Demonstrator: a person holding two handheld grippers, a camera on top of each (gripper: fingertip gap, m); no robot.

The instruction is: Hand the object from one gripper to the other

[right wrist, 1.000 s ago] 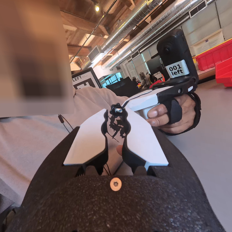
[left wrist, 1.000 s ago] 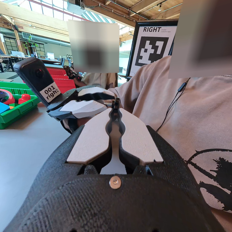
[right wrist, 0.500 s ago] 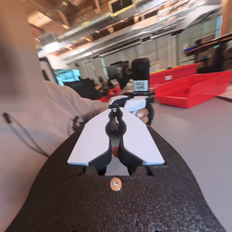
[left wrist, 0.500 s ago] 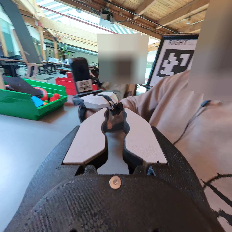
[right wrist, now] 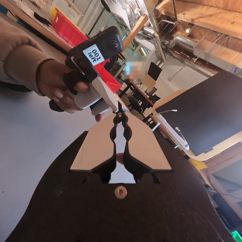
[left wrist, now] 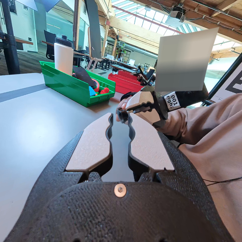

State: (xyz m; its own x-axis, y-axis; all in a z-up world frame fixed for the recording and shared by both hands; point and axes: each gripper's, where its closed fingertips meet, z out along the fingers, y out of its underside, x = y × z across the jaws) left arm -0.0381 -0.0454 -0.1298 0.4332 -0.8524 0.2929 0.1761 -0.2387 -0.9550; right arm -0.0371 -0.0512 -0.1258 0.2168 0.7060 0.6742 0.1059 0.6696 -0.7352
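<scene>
left gripper (left wrist: 120, 116): fingers spread, nothing between them
small black knob with threaded metal stud (left wrist: 121, 114): just past left gripper's tips, above table
right gripper (right wrist: 119, 115): pinched on the stud
grey matte tabletop (left wrist: 32, 117): green plastic bin (left wrist: 73, 83) far left, red bins (left wrist: 124, 81) behind
room: timber-beamed ceiling, desks beyond

**2 stickers and 1 marker board carry print**

You have a white sticker with black print, 1 line of digits above 1 short word, on the black camera mount (left wrist: 183, 96) of the right gripper (left wrist: 127, 111); the sticker (left wrist: 171, 100) sits tilted in the left wrist view. A matching sticker (right wrist: 93, 55) sits on the left gripper (right wrist: 116, 111), just below its lens. A white board (left wrist: 234, 83) at your right edge shows part of a black square pattern. A pale label (right wrist: 56, 19) on the red bin (right wrist: 66, 30) is too small to read.
</scene>
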